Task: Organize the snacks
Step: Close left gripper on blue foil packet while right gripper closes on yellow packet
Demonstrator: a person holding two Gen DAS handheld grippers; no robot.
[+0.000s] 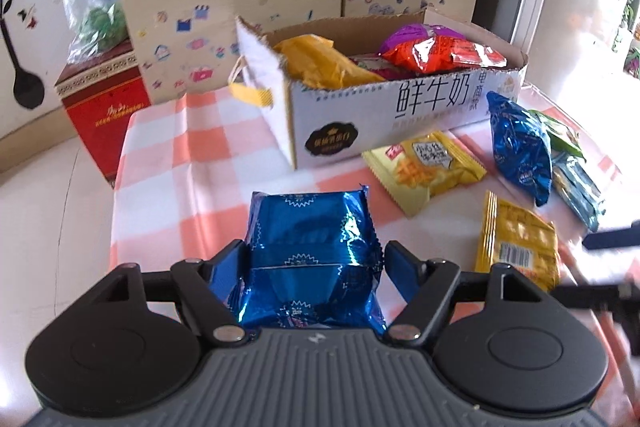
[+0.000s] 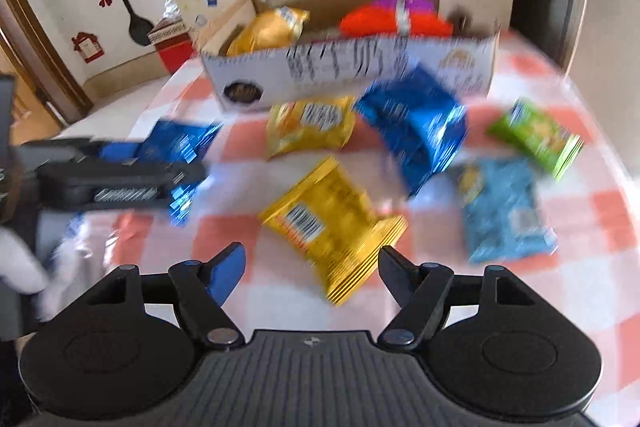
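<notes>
Filling the frame's lower centre, a blue foil snack packet is clamped in the left gripper; the right gripper is held apart; "鲜牛奶" is printed on the cardboard box.

The white cardboard carton stands at the far side of the pink-and-white checked tablecloth, with a crumpled yellow bag in its left part and an orange and purple bag in its right. Just before the carton lies a flat yellow snack packet; right of it a puffed blue foil bag sits beside a green packet and a pale blue packet. Nearer lies a yellow packet with a barcode. A shiny blue foil pouch sits between the left gripper's fingers.
</notes>
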